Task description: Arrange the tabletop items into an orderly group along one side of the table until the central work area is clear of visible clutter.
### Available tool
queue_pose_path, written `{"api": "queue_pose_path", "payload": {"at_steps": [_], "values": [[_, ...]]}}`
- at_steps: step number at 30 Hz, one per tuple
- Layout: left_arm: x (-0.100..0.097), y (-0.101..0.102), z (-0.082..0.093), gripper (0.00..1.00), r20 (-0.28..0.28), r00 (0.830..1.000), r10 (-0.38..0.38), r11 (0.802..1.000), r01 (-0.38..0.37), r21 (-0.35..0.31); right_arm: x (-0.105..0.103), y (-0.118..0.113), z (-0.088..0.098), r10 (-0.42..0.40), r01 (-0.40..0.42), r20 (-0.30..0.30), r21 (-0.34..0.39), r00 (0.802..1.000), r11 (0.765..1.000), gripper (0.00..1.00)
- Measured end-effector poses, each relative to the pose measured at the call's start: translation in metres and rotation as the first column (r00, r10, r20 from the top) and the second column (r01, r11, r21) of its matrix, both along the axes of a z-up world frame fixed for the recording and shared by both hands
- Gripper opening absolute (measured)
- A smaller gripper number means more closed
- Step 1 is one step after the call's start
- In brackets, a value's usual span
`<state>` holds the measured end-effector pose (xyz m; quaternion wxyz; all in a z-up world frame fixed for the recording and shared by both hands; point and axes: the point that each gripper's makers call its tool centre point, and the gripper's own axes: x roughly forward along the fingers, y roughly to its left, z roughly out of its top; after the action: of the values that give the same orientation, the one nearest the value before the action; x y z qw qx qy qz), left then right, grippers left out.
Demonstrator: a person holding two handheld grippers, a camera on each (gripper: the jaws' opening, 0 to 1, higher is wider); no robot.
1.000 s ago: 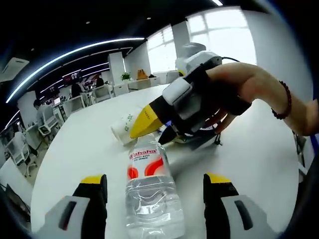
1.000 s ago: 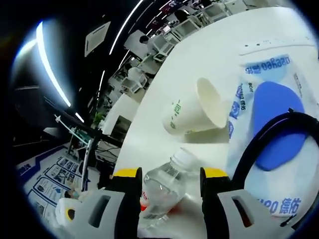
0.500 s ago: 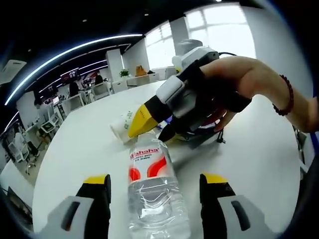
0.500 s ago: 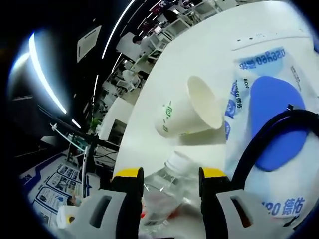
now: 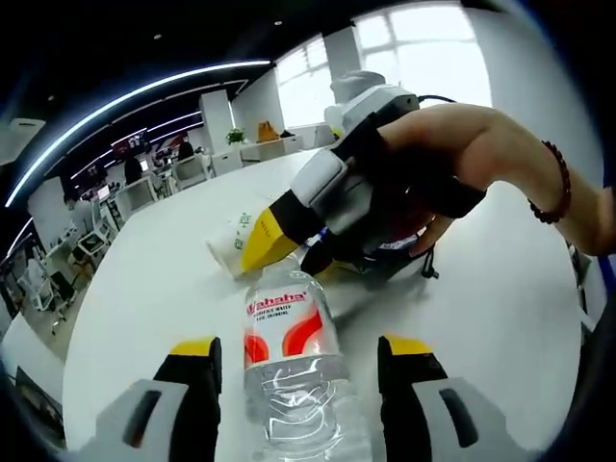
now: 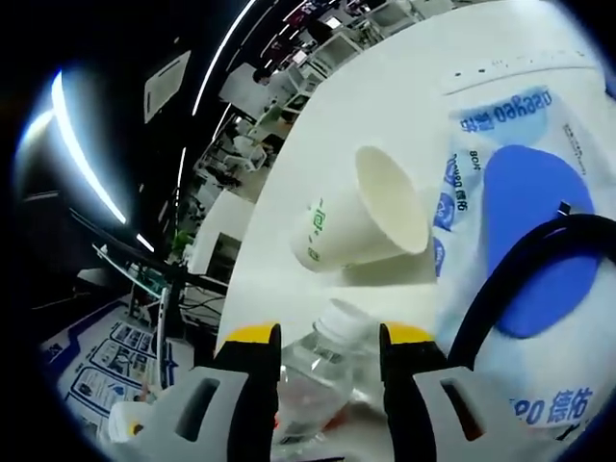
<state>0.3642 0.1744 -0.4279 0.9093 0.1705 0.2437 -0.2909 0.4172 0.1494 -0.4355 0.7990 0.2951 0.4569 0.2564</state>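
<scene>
Over the last second the right hand-held gripper has come in along the neck of the clear plastic water bottle with the red and white label. In the right gripper view its yellow-tipped jaws now stand on either side of the white cap, where before the cap lay well ahead of them. The left hand-held gripper has also closed in a little, so the bottle's body sits deeper between its jaws.

Both grippers therefore bracket the same bottle, one at each end, which I judge to be the lead-up to picking it up and carrying it to the side. Neither pair of jaws looks pressed against the plastic. Both stand about bottle-wide, though the fisheye makes contact hard to rule out.

The bottle lies on its side on the white desk, cap pointing towards a white paper cup with green print, also tipped over. Just beside them lie a white and blue printed plastic pouch and a black cable.
</scene>
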Motion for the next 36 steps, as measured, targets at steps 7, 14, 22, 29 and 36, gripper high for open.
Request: {"api": "queue_pose_path", "payload": {"at_steps": [7, 14, 22, 29, 36], "values": [[0.001, 0.002, -0.003, 0.64, -0.013, 1.0, 0.003, 1.0, -0.003, 0.001, 0.001, 0.003, -0.001, -0.014, 0.014, -0.016, 0.015, 1.0, 1.0, 0.34], [0.003, 0.001, -0.004, 0.63, -0.02, 1.0, 0.001, 1.0, -0.001, -0.001, 0.002, 0.002, -0.003, -0.02, 0.021, -0.022, 0.01, 1.0, 1.0, 0.31], [0.004, -0.002, -0.005, 0.6, -0.027, 1.0, -0.005, 1.0, 0.005, 0.005, 0.003, 0.0, -0.004, -0.031, 0.031, -0.027, 0.001, 0.999, 1.0, 0.28], [0.005, -0.005, -0.004, 0.58, -0.036, 0.999, -0.012, 1.0, 0.011, -0.019, 0.005, -0.001, -0.006, -0.059, 0.06, -0.041, 0.007, 0.997, 0.998, 0.26], [0.006, -0.008, -0.005, 0.51, -0.038, 0.999, -0.016, 1.0, 0.016, -0.005, 0.007, -0.003, -0.006, -0.085, 0.087, -0.058, 0.03, 0.995, 0.996, 0.25]]}}
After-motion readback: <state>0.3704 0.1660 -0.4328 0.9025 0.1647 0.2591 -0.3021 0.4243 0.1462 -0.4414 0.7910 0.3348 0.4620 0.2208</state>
